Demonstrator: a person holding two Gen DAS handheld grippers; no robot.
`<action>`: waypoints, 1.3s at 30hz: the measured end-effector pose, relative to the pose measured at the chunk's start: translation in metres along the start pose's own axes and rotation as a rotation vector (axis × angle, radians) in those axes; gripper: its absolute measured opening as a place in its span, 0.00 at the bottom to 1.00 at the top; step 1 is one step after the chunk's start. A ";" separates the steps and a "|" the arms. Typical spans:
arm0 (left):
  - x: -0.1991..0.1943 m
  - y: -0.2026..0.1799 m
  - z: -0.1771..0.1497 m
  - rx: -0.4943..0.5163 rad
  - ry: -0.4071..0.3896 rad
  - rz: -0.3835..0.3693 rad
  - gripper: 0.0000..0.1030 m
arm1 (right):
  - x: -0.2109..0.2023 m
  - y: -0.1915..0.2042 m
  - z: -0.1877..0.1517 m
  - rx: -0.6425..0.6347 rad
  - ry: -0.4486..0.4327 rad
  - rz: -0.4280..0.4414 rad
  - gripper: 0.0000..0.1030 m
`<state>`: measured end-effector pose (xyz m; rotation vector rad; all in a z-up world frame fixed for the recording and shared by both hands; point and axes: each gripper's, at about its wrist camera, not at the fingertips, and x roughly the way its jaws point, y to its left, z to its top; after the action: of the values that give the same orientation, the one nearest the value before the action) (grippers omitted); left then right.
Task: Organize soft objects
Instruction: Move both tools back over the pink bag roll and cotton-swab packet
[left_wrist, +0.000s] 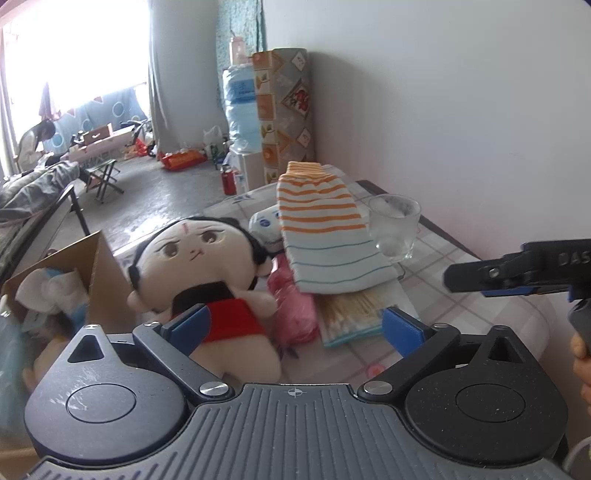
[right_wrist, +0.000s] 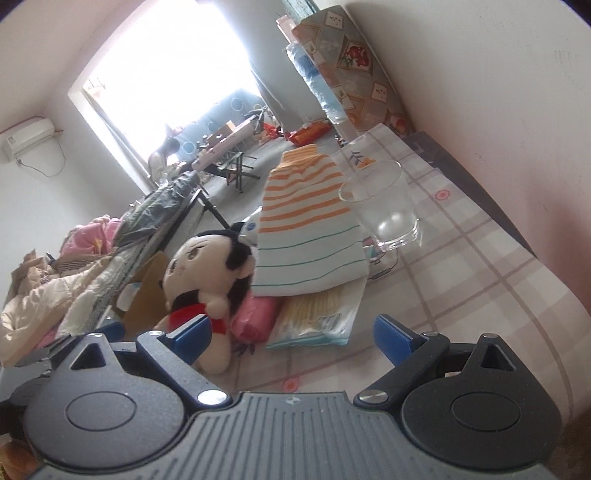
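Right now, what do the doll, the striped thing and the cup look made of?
Doll: plush fabric, matte and fuzzy, with stitched face. Striped cloth: soft knit or woven textile, draping over the pile. Cup: clear and glossy, probably glass, possibly hard plastic.

Daylight floods in from the large blown-out window (left_wrist: 74, 55) at the far left, washing out all detail there in both views. The pale wall (left_wrist: 443, 110) and checked worktop (right_wrist: 461, 277) are evenly, softly lit with faint shadows. Fisheye bending curves the edges; corners go dark
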<state>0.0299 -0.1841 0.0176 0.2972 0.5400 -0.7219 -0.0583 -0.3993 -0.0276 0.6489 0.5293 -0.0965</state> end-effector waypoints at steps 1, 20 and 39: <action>0.009 -0.003 0.002 0.011 0.004 -0.010 0.94 | 0.007 -0.003 0.002 -0.003 0.008 -0.015 0.90; 0.110 -0.012 0.010 0.056 0.226 0.013 0.33 | 0.096 -0.013 0.010 -0.152 0.209 -0.108 0.30; 0.060 -0.011 -0.009 0.016 0.298 -0.015 0.22 | 0.042 -0.020 -0.016 -0.129 0.261 -0.036 0.02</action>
<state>0.0564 -0.2212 -0.0243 0.4192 0.8198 -0.7008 -0.0346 -0.4025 -0.0706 0.5285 0.7920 -0.0107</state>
